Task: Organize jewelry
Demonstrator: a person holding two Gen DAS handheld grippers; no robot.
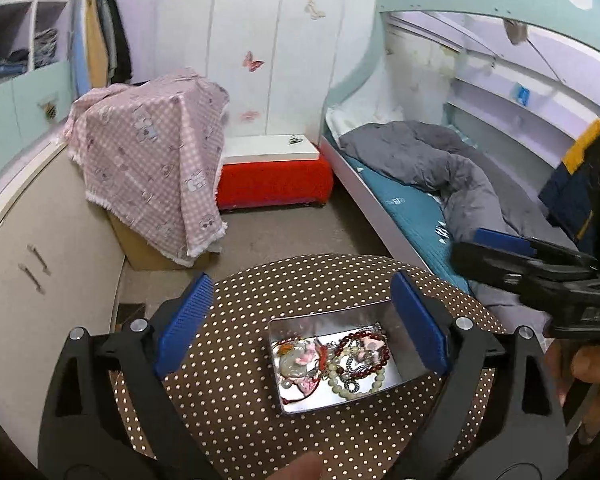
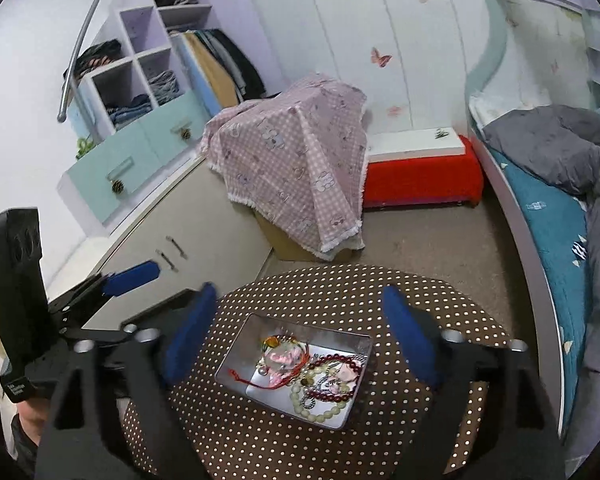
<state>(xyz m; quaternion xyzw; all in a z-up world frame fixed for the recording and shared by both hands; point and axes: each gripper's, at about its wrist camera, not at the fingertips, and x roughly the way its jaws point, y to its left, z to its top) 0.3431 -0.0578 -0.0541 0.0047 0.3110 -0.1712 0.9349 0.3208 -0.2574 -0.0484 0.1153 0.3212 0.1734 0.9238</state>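
Note:
A shiny metal tin (image 1: 396,364) (image 2: 236,364) sits on a round brown polka-dot table (image 1: 228,408) (image 2: 260,440). It holds a tangle of jewelry (image 1: 340,360) (image 2: 312,376): a dark red bead bracelet, a pale green bead bracelet, pink pieces, a red cord and silver chain. My left gripper (image 1: 300,324) is open and empty above the tin, its blue pads wide apart. My right gripper (image 2: 304,336) is open and empty above the tin too. It also shows at the right of the left wrist view (image 1: 496,250).
A box under a pink checked cloth (image 1: 152,160) (image 2: 296,168) stands on the floor beyond the table. A red bench (image 1: 272,184) is behind it. A bed with a grey duvet (image 1: 440,176) lies to the right. Beige cabinets (image 1: 40,264) are on the left.

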